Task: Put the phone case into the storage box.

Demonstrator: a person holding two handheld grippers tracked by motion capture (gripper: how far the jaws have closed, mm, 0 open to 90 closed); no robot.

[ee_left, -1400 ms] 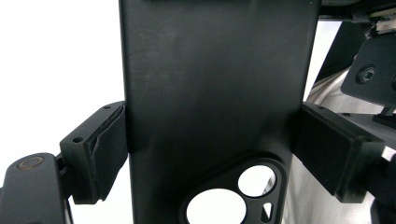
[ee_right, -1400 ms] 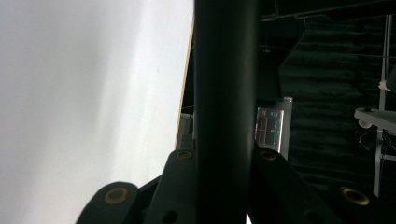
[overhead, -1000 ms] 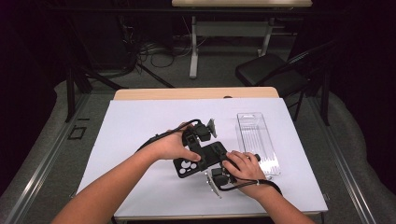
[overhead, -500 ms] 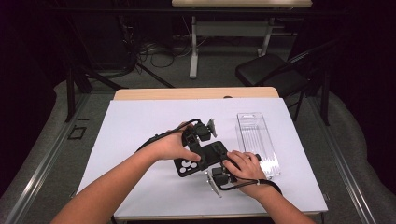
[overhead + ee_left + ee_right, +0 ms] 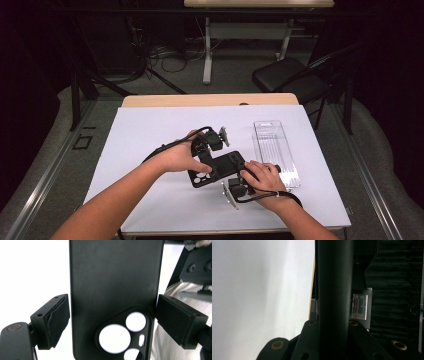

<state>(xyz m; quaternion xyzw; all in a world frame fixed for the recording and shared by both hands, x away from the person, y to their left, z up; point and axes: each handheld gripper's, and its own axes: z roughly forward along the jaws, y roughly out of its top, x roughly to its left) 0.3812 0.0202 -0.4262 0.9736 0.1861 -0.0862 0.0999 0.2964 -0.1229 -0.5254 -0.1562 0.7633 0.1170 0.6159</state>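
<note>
A black phone case (image 5: 216,169) with round camera cut-outs sits at the middle of the white table (image 5: 150,135), between both hands. My left gripper (image 5: 201,159) straddles its camera end. In the left gripper view the case (image 5: 115,285) lies between the two pads (image 5: 55,320), the jaws (image 5: 112,320) stand wide, and a thin gap shows at the left pad. My right gripper (image 5: 238,175) meets the case from the near right side. In the right gripper view the case (image 5: 334,290) runs edge-on up the middle, with the jaws (image 5: 333,325) shut on its thin edge.
A clear plastic box (image 5: 275,150) lies on the table just right of the hands. The far edge of the table is bare wood (image 5: 210,100). A dark chair (image 5: 295,80) and a desk leg with cables stand on the floor beyond.
</note>
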